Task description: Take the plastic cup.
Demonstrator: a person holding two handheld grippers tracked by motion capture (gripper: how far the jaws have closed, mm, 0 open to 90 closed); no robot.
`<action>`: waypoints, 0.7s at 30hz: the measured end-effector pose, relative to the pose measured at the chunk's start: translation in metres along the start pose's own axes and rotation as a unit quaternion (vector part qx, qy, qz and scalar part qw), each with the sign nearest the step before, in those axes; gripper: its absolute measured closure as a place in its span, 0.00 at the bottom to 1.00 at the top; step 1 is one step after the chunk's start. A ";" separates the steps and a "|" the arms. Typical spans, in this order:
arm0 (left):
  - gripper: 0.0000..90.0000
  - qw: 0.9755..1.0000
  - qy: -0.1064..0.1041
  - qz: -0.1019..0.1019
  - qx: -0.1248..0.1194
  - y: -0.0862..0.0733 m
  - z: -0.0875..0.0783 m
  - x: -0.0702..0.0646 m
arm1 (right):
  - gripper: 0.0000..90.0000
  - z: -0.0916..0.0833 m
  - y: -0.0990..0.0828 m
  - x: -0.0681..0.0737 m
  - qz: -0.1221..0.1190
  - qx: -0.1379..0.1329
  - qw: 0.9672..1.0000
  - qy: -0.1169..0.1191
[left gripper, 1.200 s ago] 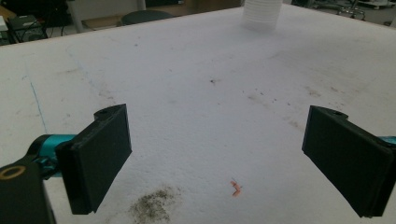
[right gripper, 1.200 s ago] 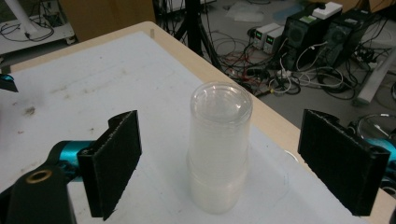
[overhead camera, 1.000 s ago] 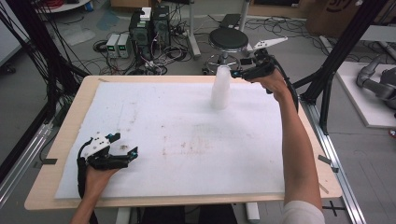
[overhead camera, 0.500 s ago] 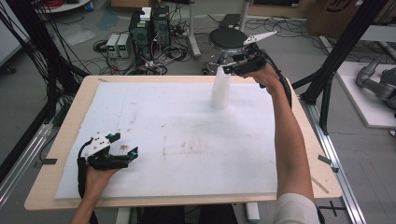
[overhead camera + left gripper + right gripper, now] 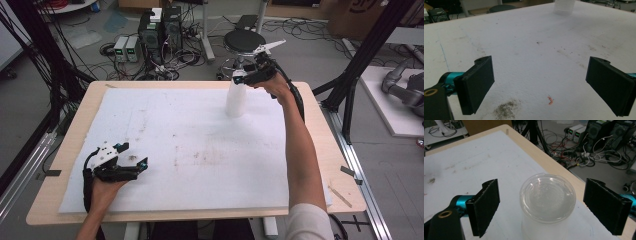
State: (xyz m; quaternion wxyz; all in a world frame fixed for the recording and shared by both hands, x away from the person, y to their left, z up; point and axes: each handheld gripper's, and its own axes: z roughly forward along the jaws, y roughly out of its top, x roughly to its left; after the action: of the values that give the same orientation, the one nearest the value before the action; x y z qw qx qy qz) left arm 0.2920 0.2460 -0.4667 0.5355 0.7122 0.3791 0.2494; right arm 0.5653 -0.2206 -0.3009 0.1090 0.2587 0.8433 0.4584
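In the high view, your right gripper (image 5: 245, 79) is at the far side of the table (image 5: 320, 150), up at the top of a tall translucent white container (image 5: 236, 97). This container stands upright on the white foam sheet (image 5: 200, 135), near its far edge and right of the middle. Your left gripper (image 5: 131, 157) rests low on the near left part of the sheet, well apart from the container, and its jaws are spread.

In the left gripper view, your two black jaws stand wide apart with nothing between them. Under them you see the bare sheet with a dark smudge (image 5: 506, 111) and a small orange scrap (image 5: 550, 100). The container (image 5: 564, 6) is far ahead, at the top edge.

In the right gripper view, your jaws are also spread wide, one on each side of the container's clear round lid (image 5: 547, 197). Neither jaw touches it; there is a gap on both sides. Behind the table edge, cables and equipment boxes (image 5: 599, 132) lie on the floor.
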 end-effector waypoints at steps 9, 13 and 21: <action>0.09 1.000 -0.002 0.000 0.002 0.000 0.000 0.000 | 0.15 0.008 -0.004 -0.002 0.007 0.018 1.000 -0.003; 0.09 1.000 -0.002 0.000 0.002 0.000 0.000 0.000 | 0.15 0.010 -0.004 -0.001 0.007 0.025 1.000 -0.007; 0.09 1.000 -0.002 0.000 0.002 0.000 0.000 0.000 | 0.16 0.012 -0.005 -0.001 0.007 0.033 0.999 -0.012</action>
State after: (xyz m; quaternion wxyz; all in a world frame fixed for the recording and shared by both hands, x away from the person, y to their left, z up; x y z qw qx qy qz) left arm 0.2921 0.2461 -0.4665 0.5353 0.7134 0.3788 0.2472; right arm 0.5700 -0.2148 -0.3121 0.1074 0.2736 0.8546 0.4281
